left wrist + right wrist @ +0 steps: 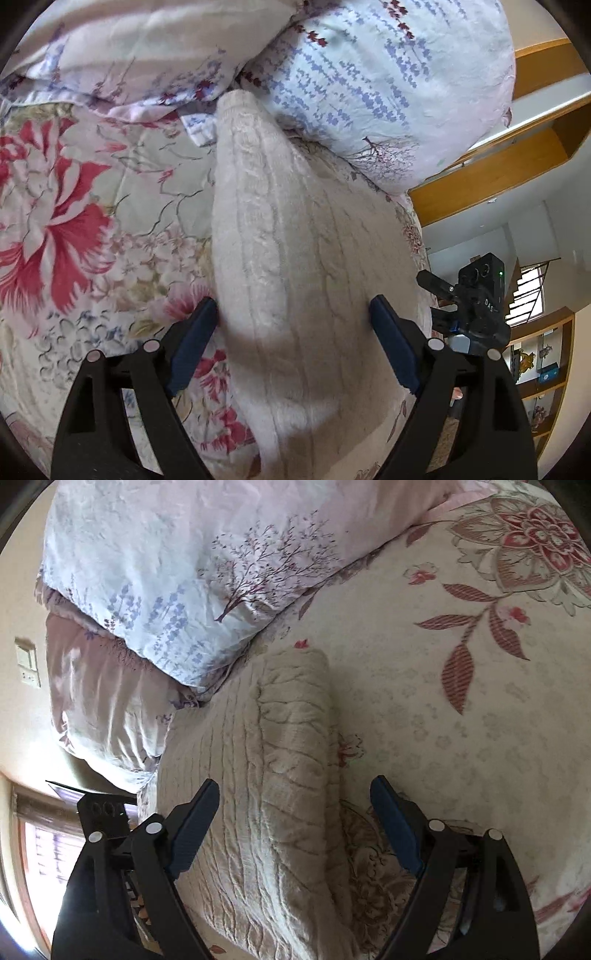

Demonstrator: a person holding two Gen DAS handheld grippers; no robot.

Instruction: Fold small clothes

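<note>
A bed fills both views, spread with a floral bedspread [74, 206] in cream with red blooms, and two pale pillows [369, 92] printed with lavender sprigs and small trees lie at its far end; wooden shelving [480, 184] and a window show past the bed's edge. One cream cable-knit sweater [295, 240] lies on the bedspread, already folded into a long narrow shape, its far end touching the pillows. The left claw [293, 314] is tilted down over the near part of the sweater, its two blue-padded fingers [195, 339] standing wide apart with the knit between them, the pads not pressing on it. In the left wrist view the other handheld tool's black body shows at the right, just off the bed's edge. The right claw [295, 794] is tilted down likewise over the same sweater [280, 775], also spread wide and clamped on nothing; its left finger hangs over the knit and its right finger [395, 830] over bare bedspread [461, 738] just beside the folded edge.
</note>
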